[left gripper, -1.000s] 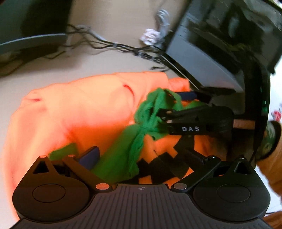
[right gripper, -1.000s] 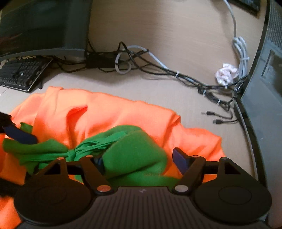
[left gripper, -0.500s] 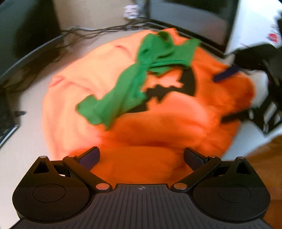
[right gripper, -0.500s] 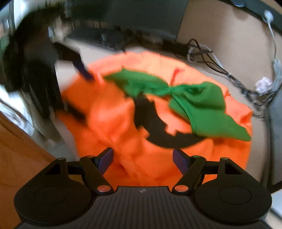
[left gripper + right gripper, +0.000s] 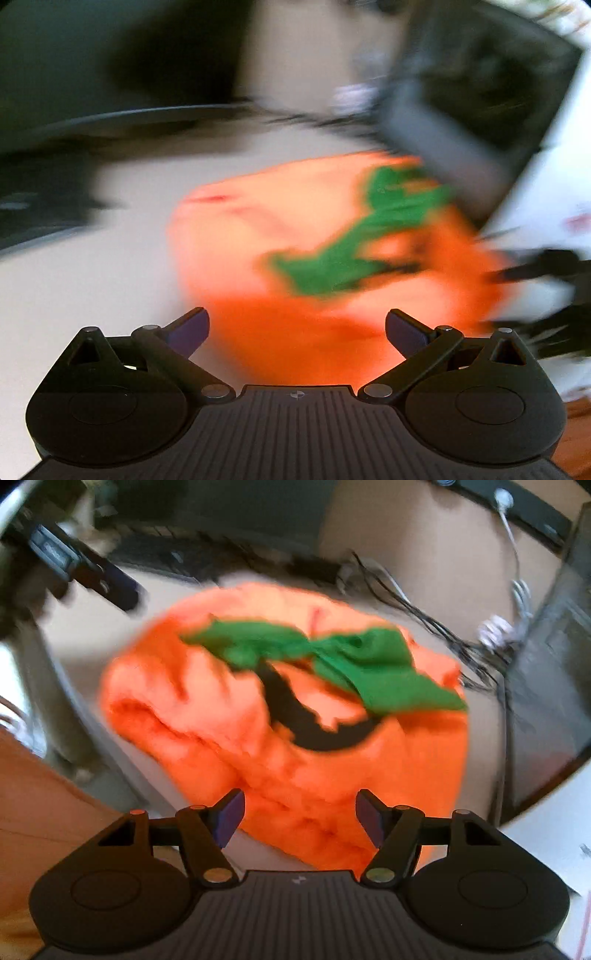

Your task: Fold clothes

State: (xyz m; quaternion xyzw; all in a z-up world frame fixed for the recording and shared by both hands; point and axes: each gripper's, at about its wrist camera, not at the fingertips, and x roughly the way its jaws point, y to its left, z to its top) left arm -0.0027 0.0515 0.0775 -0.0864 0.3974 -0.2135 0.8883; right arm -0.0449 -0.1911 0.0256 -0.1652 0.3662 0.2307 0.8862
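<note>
An orange pumpkin costume with a green collar piece and a black mouth patch lies bunched on the beige desk. It also shows blurred in the left wrist view, with its green piece. My left gripper is open and empty, above the garment's near edge. My right gripper is open and empty over the garment's near edge. The left gripper also shows in the right wrist view at the upper left.
A keyboard and a monitor base stand at the back. Tangled cables run along the back of the desk. A dark computer case stands at the right. A crumpled white wad lies by the cables.
Both grippers let go of the green piece and pulled back from the garment. Both views now show the whole costume from farther away; the left view is blurred by motion.
</note>
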